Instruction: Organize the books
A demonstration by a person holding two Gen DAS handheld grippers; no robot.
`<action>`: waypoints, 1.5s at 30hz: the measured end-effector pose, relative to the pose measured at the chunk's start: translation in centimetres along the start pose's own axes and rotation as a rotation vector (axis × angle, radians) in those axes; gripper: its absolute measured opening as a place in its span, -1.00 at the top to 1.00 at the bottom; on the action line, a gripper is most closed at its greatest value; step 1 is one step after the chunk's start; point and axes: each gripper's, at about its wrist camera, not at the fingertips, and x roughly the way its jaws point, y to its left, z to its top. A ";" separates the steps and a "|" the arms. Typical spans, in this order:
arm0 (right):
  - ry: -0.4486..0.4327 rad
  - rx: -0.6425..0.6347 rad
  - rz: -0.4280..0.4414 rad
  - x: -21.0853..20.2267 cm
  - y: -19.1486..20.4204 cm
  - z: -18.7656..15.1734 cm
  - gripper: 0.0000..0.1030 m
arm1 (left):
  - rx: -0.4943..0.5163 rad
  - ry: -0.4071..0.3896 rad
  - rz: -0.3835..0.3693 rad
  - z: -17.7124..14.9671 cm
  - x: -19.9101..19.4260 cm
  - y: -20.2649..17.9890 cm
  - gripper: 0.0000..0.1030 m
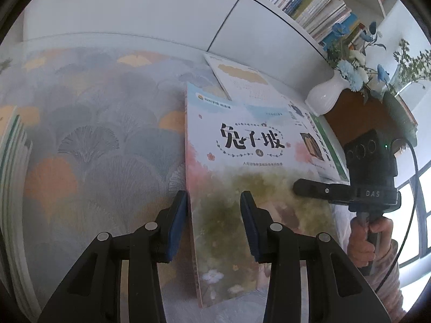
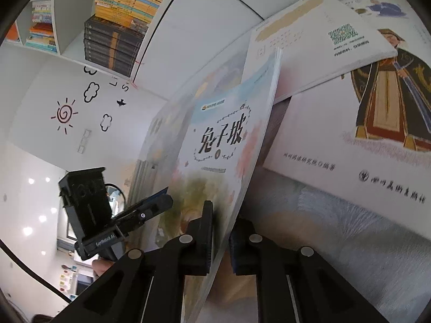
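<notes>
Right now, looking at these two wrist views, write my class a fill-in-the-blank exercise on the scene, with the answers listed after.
1. The right gripper is shut on the edge of a ____.
2. The left gripper straddles the same book's spine with its jaws ____.
3. The white vase holds blue and white ____.
4. Books fill the ____ behind the table.

Answers: book; open; flowers; shelves

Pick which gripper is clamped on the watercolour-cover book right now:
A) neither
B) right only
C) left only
B: the right gripper pinches the book at its near edge, while the left gripper straddles the book's spine edge, pads visibly clear of it.
</notes>
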 end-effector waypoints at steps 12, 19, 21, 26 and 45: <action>-0.061 -0.072 0.038 -4.1 5.8 -1.8 0.83 | -0.028 -0.024 -0.060 0.1 -4.9 -1.5 0.30; -0.054 -0.129 0.063 -3.6 10.5 -2.6 0.82 | -0.027 -0.100 -0.033 -0.1 -10.9 -0.6 0.30; -0.043 -0.148 0.075 -2.7 12.1 -2.5 0.82 | -0.031 -0.122 -0.015 -0.1 -12.5 0.3 0.30; 0.002 -0.203 0.095 0.8 16.1 -2.2 0.80 | -0.052 -0.169 0.054 -0.5 -16.1 3.2 0.30; 0.227 -0.232 0.125 19.3 22.9 -3.7 0.78 | -0.295 -0.241 0.138 -6.0 -22.7 18.3 0.27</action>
